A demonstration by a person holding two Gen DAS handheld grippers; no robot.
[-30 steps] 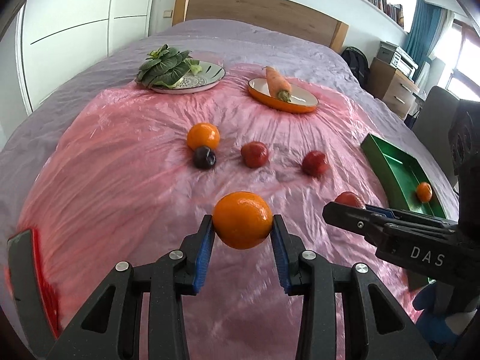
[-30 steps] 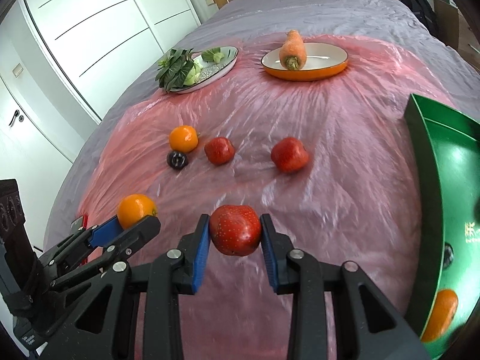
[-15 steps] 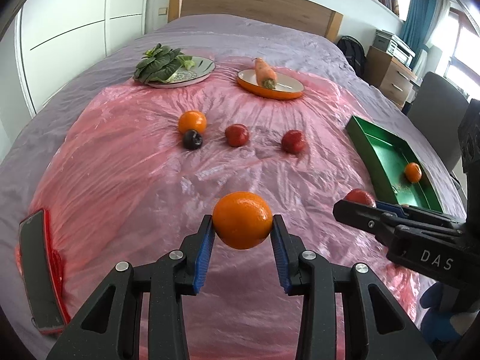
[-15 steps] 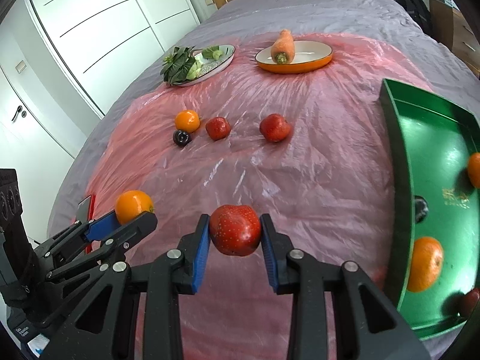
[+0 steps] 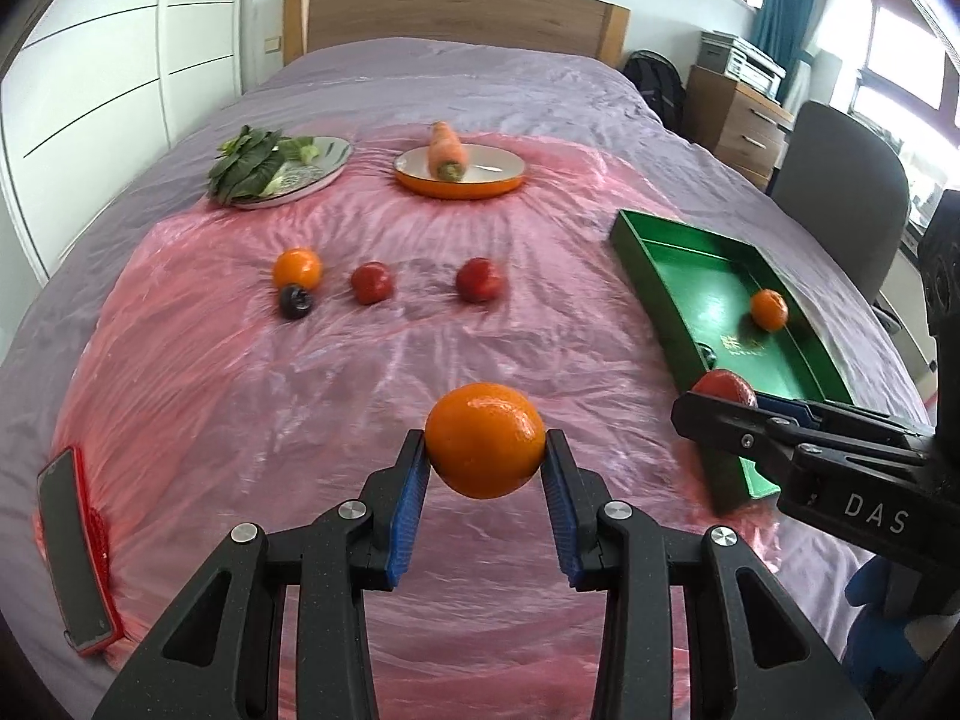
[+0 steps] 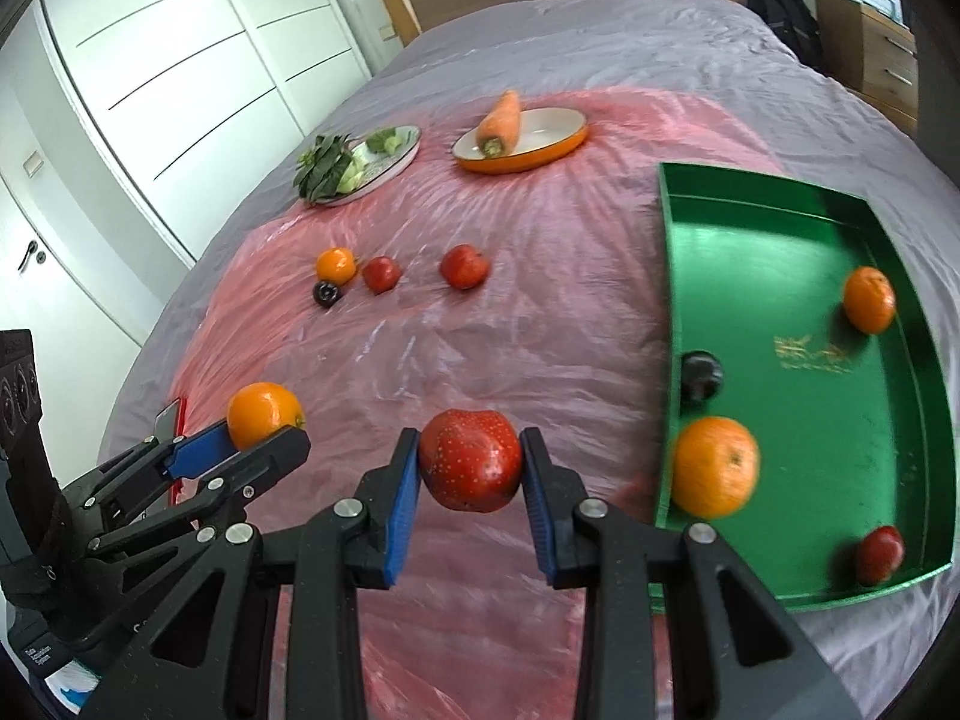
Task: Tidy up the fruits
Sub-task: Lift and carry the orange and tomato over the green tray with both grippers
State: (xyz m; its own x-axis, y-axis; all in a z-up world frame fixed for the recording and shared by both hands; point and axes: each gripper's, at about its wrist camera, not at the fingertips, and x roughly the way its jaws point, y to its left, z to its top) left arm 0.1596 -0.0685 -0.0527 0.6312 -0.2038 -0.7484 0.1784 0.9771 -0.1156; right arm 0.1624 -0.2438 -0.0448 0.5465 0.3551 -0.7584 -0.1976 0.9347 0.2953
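My left gripper [image 5: 485,468] is shut on an orange [image 5: 485,439], held above the pink sheet; it also shows in the right wrist view [image 6: 264,414]. My right gripper [image 6: 470,474] is shut on a red apple [image 6: 470,459], held just left of the green tray [image 6: 798,414]; the apple shows in the left wrist view [image 5: 723,387]. The tray holds two oranges [image 6: 714,467], a dark plum [image 6: 701,371] and a red fruit [image 6: 879,553]. On the sheet lie an orange [image 5: 297,267], a dark plum [image 5: 295,302] and two red apples [image 5: 372,282].
A plate of leafy greens [image 5: 273,165] and an orange dish with a carrot [image 5: 459,171] stand at the back of the bed. A phone in a red case [image 5: 75,546] lies at the left edge. A chair [image 5: 840,192] stands to the right.
Both grippers have risen and pulled back with their fruits, and swung right toward the green tray. More of the tray and its fruits now shows.
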